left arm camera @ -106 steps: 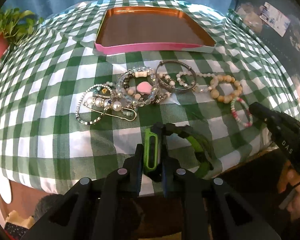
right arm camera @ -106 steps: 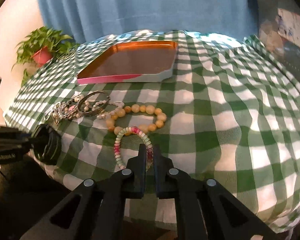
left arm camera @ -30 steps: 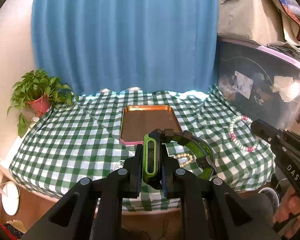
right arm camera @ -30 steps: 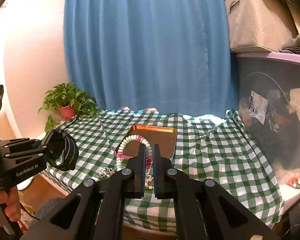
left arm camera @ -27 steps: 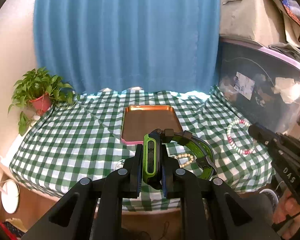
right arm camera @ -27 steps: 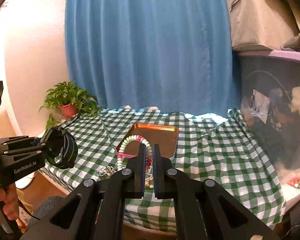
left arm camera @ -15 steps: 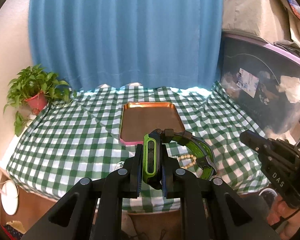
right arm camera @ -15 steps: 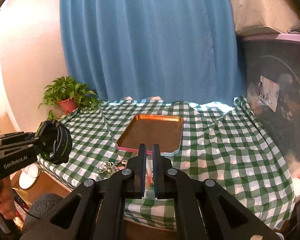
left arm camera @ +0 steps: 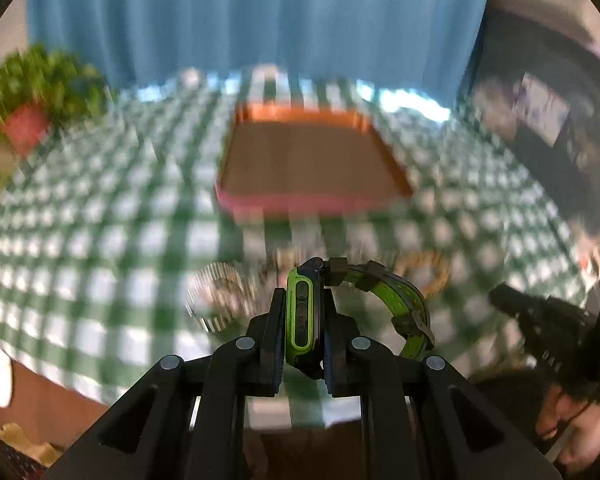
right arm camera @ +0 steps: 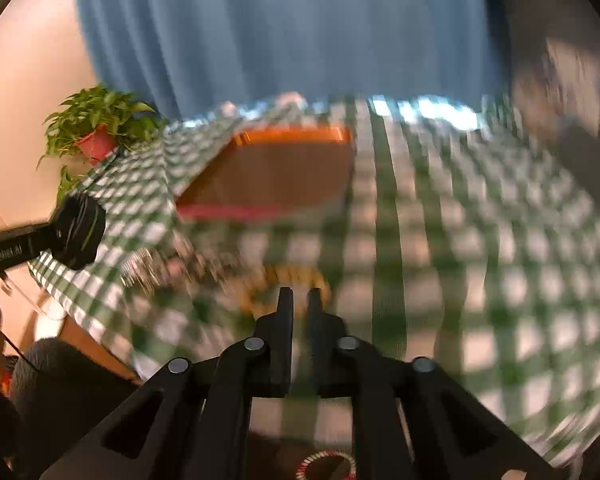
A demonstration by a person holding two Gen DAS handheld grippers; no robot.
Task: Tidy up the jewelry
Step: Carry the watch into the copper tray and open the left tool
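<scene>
Clamping the watch (left arm camera: pixel 300 312) edge-on in your left gripper (left arm camera: pixel 302 336) keeps its strap clear for the tray (left arm camera: pixel 308 164); right gripper (right arm camera: pixel 300 312) fingers nearly together, empty.

blue curtain (right arm camera: pixel 284 28) | potted plant (right arm camera: pixel 98 128) | checked tablecloth (right arm camera: pixel 480 240) | blurred

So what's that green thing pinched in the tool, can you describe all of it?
It is a sports watch, seen edge on: a lime green case with dark side buttons, standing upright between the closed fingers of the left gripper. Its strap, green with small holes and dark edging, looks rubbery and curls to the right, buckle hanging free. It is held above the checked cloth, touching only the gripper.
</scene>
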